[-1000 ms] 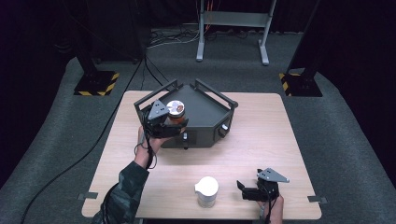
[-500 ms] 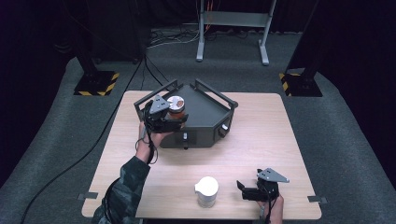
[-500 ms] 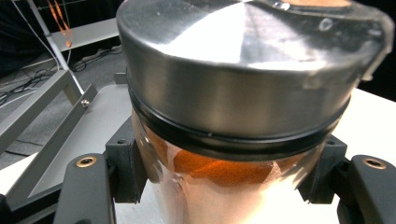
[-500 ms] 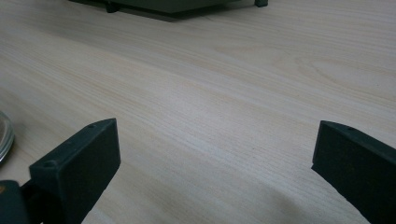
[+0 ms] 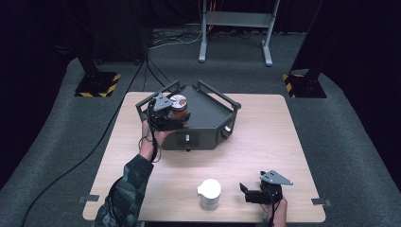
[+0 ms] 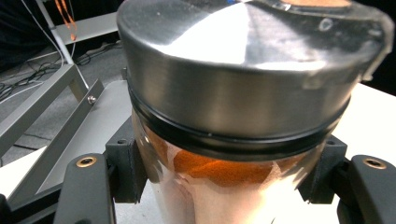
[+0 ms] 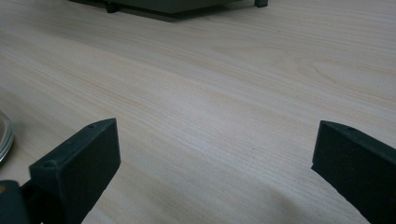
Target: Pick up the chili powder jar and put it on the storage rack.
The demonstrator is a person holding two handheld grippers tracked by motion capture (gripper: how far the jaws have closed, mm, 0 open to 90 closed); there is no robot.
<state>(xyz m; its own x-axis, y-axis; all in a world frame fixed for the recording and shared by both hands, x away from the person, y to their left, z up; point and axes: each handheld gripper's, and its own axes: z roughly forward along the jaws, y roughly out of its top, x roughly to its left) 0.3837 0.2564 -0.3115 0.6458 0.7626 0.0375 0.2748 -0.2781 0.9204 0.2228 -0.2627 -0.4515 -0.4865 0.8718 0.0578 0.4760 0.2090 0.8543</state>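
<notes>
A glass jar (image 5: 178, 107) with a steel lid and orange-brown powder inside is gripped by my left gripper (image 5: 171, 119) over the left part of a dark tray (image 5: 208, 111) with raised rails. In the left gripper view the jar (image 6: 233, 140) sits between the two black pads (image 6: 125, 163), which press on its glass sides below the lid. My right gripper (image 5: 246, 191) rests low at the table's front right edge, jaws wide apart. In the right gripper view its fingers (image 7: 79, 158) frame bare wood.
A white lidded jar (image 5: 209, 193) stands near the front edge, left of the right gripper. The light wooden table (image 5: 265, 137) has free room on its right half. Beyond it are grey carpet, cables and a metal stand (image 5: 234, 21).
The left gripper has carried the jar slightly to the left and farther back over the tray. The right gripper has stayed where it was.
</notes>
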